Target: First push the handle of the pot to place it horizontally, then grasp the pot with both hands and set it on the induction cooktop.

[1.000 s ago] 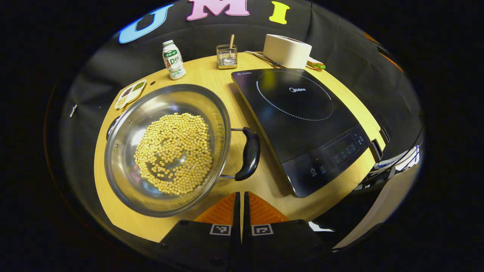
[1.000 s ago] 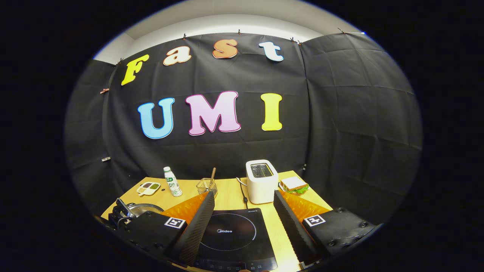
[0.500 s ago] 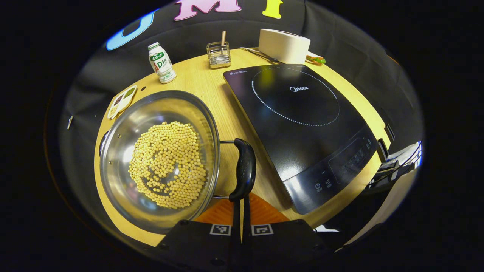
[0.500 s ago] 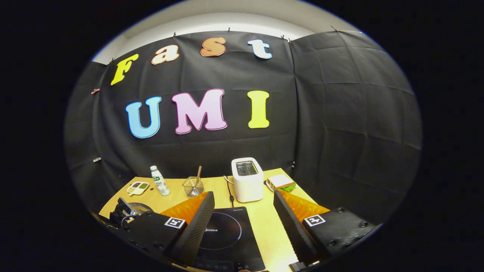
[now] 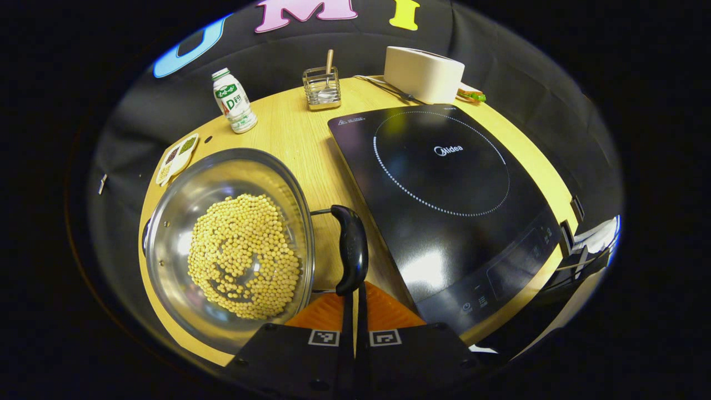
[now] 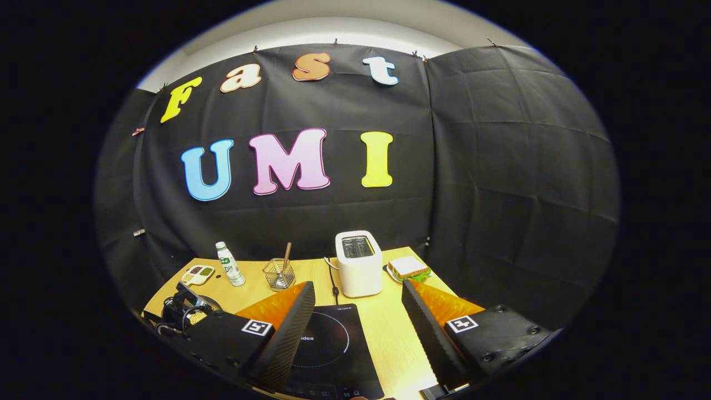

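We find the left gripper (image 5: 354, 289) closed, fingers together, tips touching the black curved handle (image 5: 352, 250) of the steel pot of soybeans (image 5: 233, 250). The right gripper (image 6: 358, 311) hangs with fingers apart above the black induction cooktop (image 6: 328, 347) on the wooden table (image 6: 383, 328).

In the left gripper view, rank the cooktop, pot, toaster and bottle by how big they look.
1. cooktop
2. pot, close behind; nearness to the camera may inflate it
3. toaster
4. bottle, though both sit far back

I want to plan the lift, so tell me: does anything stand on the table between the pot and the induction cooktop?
Nothing visible does. In the left gripper view the pot sits beside the induction cooktop with only a bare strip of table and the pot's own handle between them. The left gripper, shut, is at that handle.
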The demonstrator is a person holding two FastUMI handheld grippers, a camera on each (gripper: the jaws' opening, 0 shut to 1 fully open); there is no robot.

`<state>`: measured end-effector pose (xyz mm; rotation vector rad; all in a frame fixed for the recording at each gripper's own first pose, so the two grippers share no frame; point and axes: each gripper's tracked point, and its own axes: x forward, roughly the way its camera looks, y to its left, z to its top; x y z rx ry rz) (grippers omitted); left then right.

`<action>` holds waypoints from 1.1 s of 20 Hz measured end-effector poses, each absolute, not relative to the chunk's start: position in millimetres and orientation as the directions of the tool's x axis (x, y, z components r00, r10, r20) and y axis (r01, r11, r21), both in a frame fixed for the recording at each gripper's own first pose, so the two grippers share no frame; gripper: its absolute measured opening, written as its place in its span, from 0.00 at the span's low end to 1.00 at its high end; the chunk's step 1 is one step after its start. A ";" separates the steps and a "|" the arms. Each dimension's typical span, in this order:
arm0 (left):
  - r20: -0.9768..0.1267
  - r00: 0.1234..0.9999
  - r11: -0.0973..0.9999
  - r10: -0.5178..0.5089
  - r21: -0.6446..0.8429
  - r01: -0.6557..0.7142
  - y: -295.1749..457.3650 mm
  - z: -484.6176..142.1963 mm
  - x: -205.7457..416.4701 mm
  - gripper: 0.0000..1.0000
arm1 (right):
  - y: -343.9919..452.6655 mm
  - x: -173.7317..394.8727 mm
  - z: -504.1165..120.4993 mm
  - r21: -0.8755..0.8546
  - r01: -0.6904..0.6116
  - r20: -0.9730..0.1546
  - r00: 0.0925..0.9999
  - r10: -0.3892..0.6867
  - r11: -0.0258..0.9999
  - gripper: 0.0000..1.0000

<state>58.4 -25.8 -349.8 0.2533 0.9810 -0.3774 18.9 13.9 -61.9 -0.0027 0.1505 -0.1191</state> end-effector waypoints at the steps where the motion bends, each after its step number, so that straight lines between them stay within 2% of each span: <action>1: -0.842 0.502 0.908 -0.196 0.037 0.418 -27.4 -348.8 62.5 0.05 | 13.1 19.4 -61.7 -0.014 0.119 -0.150 0.981 -0.120 0.993 0.98; 22: -0.814 0.541 0.900 -0.212 0.053 0.432 -41.9 -342.9 130.6 0.05 | 0.5 16.1 -66.6 -0.031 0.164 -0.166 0.972 -0.167 0.986 0.97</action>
